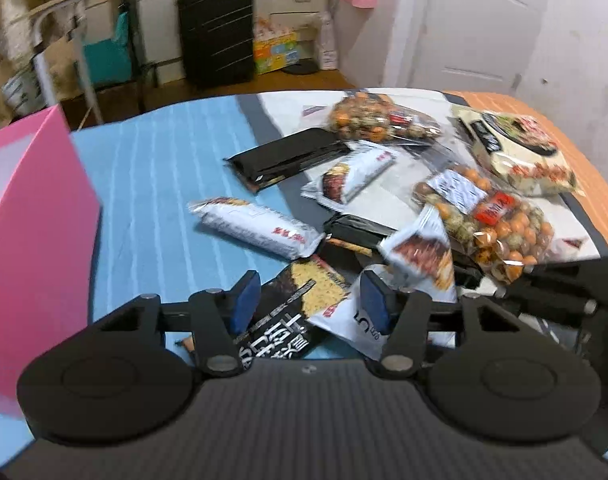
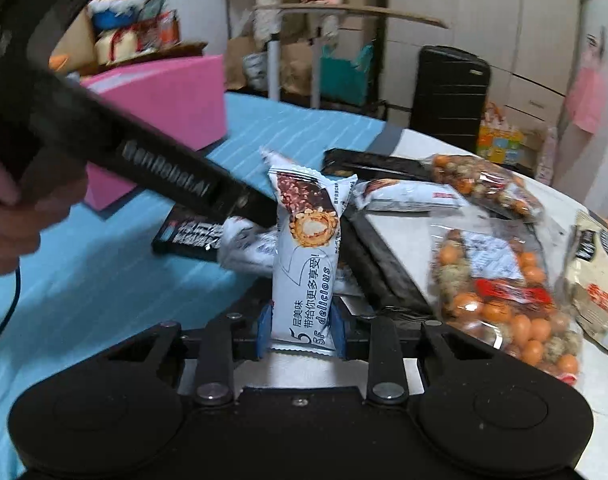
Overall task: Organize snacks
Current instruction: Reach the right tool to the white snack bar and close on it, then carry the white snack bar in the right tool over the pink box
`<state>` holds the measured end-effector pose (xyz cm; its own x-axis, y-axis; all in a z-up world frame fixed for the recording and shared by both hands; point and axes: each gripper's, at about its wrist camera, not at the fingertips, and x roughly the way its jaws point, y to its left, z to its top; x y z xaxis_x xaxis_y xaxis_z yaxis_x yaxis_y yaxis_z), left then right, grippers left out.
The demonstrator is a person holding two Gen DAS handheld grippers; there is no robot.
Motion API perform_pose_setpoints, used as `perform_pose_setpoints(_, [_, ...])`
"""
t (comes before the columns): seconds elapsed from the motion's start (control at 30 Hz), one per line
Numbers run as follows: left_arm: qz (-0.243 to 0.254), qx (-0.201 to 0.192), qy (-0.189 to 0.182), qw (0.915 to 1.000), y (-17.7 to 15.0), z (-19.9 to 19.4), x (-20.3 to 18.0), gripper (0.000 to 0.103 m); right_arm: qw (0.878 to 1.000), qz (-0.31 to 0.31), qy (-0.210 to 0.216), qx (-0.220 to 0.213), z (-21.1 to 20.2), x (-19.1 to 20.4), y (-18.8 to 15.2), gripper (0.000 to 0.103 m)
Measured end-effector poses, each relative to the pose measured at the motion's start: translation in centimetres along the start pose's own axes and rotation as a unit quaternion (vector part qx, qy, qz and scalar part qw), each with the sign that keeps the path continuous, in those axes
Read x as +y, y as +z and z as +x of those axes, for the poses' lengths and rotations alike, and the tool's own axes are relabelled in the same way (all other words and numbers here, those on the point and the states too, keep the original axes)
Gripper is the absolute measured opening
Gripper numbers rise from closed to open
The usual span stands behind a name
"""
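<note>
Currently catalogued: loose snack packets heaped on a bed with a blue striped cover [image 1: 155,168], a pink box [image 1: 31,216] standing open at its left edge as the likely destination.

Item 1. Right gripper [image 2: 301,330]: jaws drawn together and clamped on the lower end of a white wafer bar [image 2: 306,256], which stands upright between the blue pads. Hold is at the crimped tail only; judged risk, the slick wrapper pivots or slides free when swung toward the box.

Item 2. Left gripper [image 1: 310,300]: jaws part-way apart, straddling a black cracker packet [image 1: 287,312] and the corner of another white wrapper [image 1: 344,316]. Whether the pads already press on either cannot be told. Judged risk, closing here pinches two packets at once, or catches only an edge and drops it.

Item 3. Remaining stock, near the far side: two clear bags of coated nuts [image 1: 496,232], a cream noodle packet [image 1: 520,156], further white bars [image 1: 255,228] and black packets [image 1: 287,156], overlapping.

Item 4. Both tools work just beside each other; the left one crosses the right wrist view, held by a hand [image 2: 19,216]. Judged risk, the two collide, or lifting disturbs the pile.
</note>
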<state>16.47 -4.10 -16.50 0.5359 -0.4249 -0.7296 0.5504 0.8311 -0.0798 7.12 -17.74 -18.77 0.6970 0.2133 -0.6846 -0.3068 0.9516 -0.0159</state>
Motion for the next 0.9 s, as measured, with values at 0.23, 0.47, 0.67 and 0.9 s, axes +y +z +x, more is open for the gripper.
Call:
perform_pose_setpoints(0.23, [0.064,-0.011,-0.027,0.9975,0.0,0.5,-2.3,0.036,0.998,0.029,0.01,0.048,-1.7,-2.6,0.4,0.031])
perform_pose_setpoints(0.47, [0.099,0.064,-0.041,0.9922,-0.5,2.9,-4.9,0.036,0.994,0.05,0.036,0.088,-2.4,-4.4,0.0,0.031])
perform_pose_setpoints(0.67, [0.027,0.115,-0.047,0.9919,-0.3,3.8,-4.5,0.031,0.995,0.033,0.034,0.093,-2.1,-4.5,-0.2,0.031])
perform_pose_setpoints(0.9, [-0.029,0.088,-0.025,0.9954,-0.3,4.4,-4.2,0.03,0.999,-0.01,0.006,0.05,-1.9,-3.4,-0.6,0.034])
